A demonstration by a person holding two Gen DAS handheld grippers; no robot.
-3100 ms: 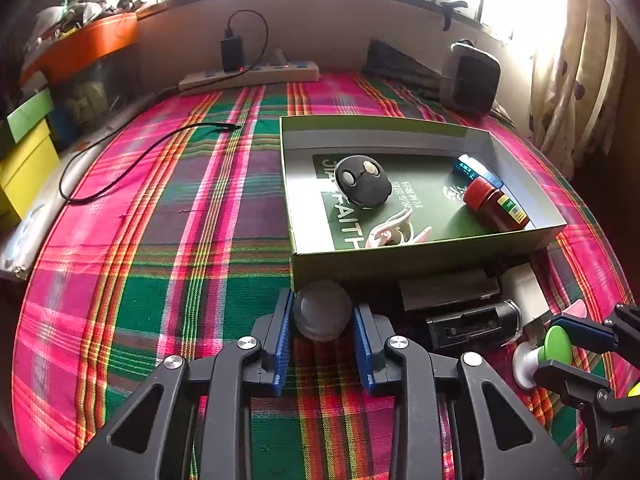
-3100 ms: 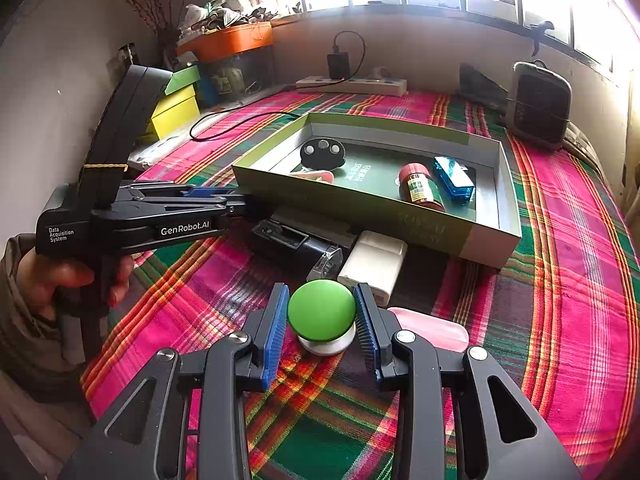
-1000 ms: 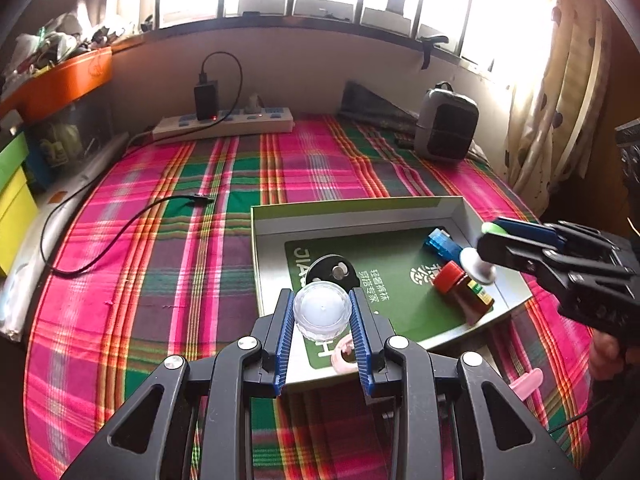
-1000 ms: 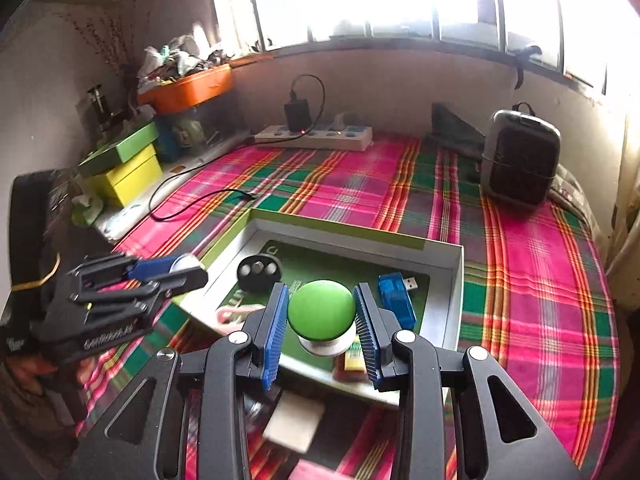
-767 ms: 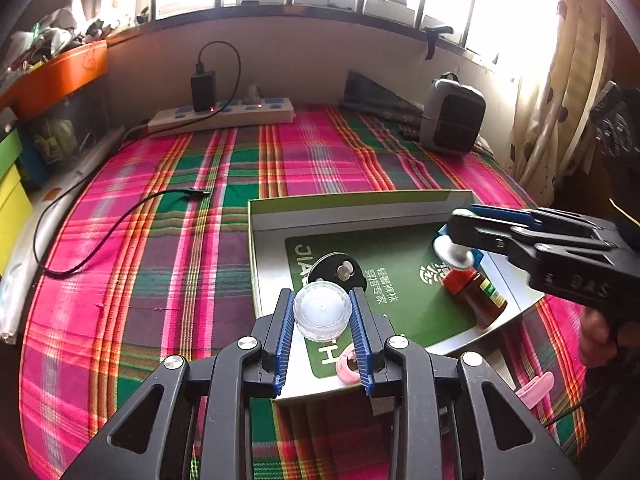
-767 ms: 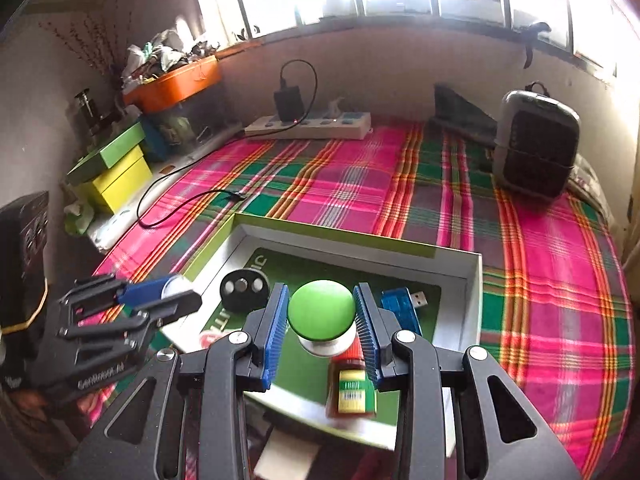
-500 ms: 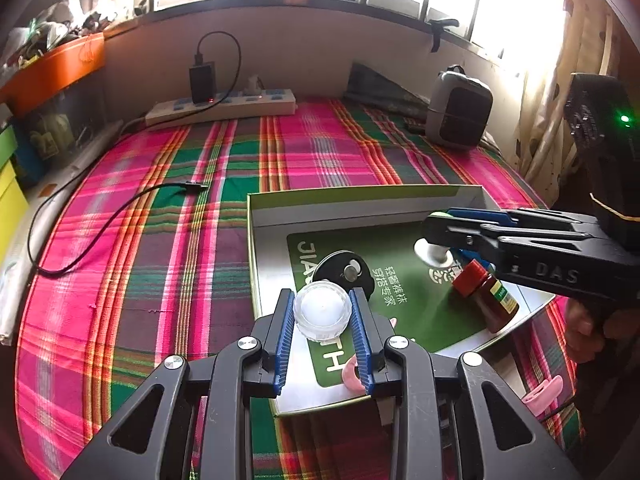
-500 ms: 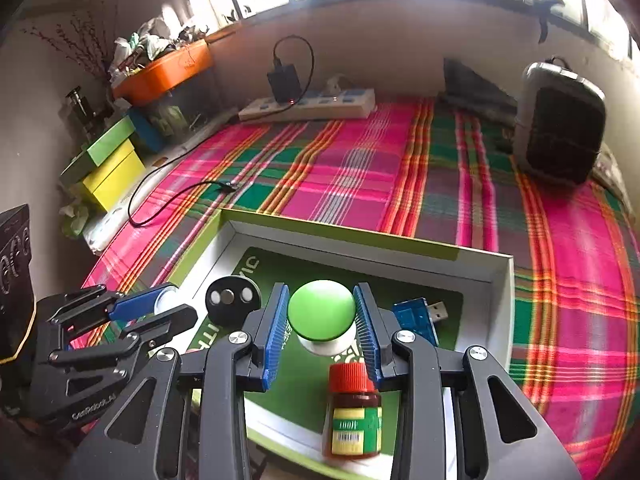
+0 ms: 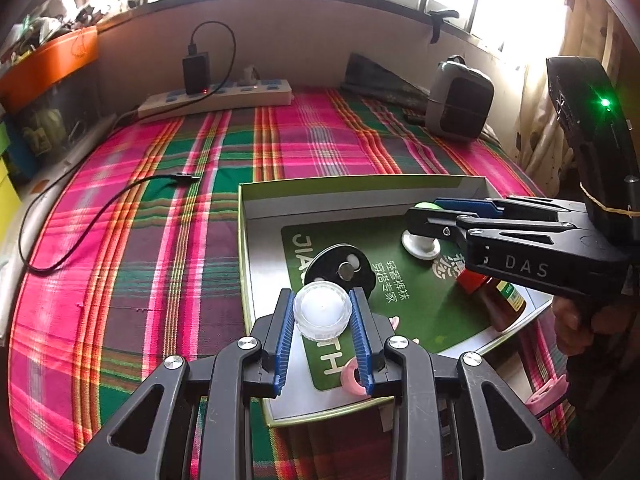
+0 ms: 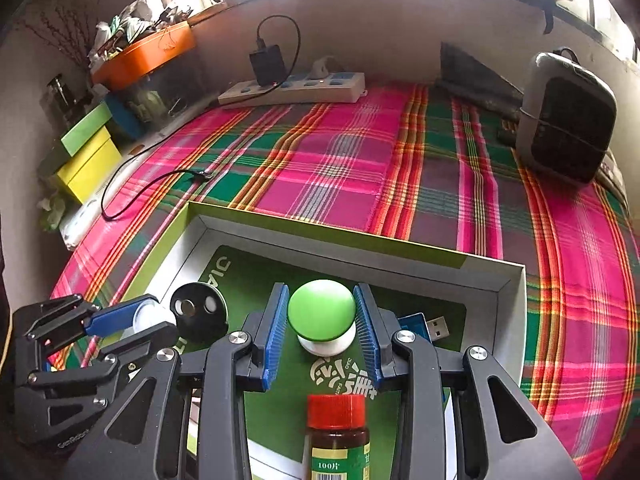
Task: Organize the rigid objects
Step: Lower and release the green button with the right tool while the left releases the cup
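At the bottom centre of the left wrist view, the left gripper [image 9: 322, 334] stayed narrowly clamped on the clear ribbed jar lid [image 9: 322, 311], which had moved from the plaid cloth [image 9: 120, 248] outside to above the shallow green box [image 9: 360, 182]. Beyond it lay the black disc [image 9: 340, 266]. In the right wrist view, the right gripper [image 10: 322, 334] pinched the green-capped white knob [image 10: 322, 310], lowered inside the box above the red-capped bottle [image 10: 337, 432], beside the blue USB stick [image 10: 424, 326].
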